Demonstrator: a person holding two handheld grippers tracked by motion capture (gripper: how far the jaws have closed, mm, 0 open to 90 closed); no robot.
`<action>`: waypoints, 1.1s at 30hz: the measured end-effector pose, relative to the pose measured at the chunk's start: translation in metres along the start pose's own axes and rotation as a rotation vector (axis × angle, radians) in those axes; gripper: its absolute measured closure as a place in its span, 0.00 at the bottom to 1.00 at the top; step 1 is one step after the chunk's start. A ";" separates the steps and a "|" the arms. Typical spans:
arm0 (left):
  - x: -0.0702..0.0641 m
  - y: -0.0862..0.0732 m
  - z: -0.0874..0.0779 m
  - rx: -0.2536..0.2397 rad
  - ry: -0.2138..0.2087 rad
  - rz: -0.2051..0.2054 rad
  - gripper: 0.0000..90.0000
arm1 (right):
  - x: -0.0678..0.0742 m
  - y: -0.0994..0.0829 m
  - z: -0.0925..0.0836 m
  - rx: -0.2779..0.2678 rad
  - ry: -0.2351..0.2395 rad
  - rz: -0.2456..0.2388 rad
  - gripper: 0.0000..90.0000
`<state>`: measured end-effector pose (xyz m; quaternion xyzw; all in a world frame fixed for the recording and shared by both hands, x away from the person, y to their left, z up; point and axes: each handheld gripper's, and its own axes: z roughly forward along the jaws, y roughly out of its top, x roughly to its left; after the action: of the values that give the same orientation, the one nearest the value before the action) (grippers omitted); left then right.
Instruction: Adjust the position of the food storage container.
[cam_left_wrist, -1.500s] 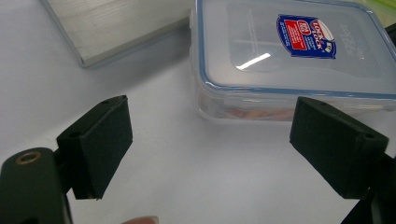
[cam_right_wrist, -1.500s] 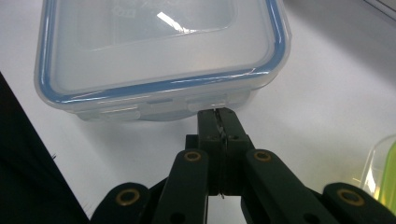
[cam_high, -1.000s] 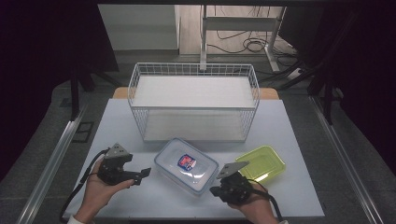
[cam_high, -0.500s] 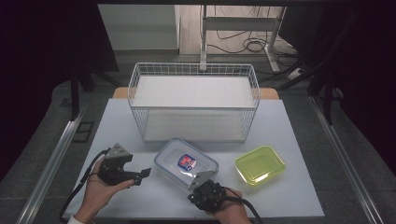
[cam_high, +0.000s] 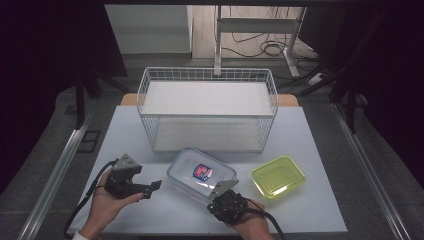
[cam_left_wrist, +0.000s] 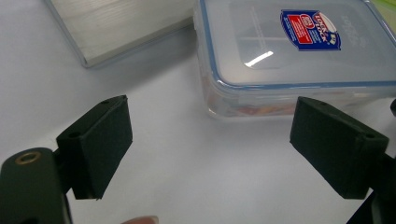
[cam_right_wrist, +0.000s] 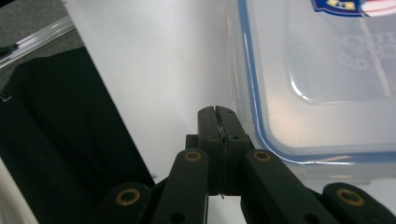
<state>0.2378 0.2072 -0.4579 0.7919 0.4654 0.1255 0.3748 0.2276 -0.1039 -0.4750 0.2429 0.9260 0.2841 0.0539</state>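
fingers of right gripper (cam_right_wrist: 218, 114) clenched beside clear lidded box (cam_right_wrist: 322, 70); left gripper (cam_left_wrist: 210, 149) spread.

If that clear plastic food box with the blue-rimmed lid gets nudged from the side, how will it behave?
The clear plastic food box with the blue-rimmed lid looks rigid and sits low and flat, so it should probably slide on the smooth white table rather than tip. Something orange shows through its wall, so it may be a bit heavier than an empty box.

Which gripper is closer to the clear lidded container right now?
Right. The right gripper, jaws shut, sits right at the clear container's near corner. The left gripper, jaws open, is off to its left with bare table between.
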 end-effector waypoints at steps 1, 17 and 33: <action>0.000 0.000 0.000 0.000 0.000 0.000 0.14 | -0.001 -0.001 -0.001 0.000 -0.004 0.006 0.99; 0.004 -0.002 0.000 -0.003 -0.012 -0.025 0.14 | -0.019 -0.006 -0.007 -0.011 -0.035 0.052 0.99; 0.004 0.000 0.001 -0.008 -0.029 -0.035 0.14 | -0.041 0.041 -0.041 -0.153 -0.058 0.084 0.99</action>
<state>0.2406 0.2101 -0.4597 0.7839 0.4733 0.1094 0.3866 0.2714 -0.1147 -0.4194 0.2847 0.8886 0.3489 0.0872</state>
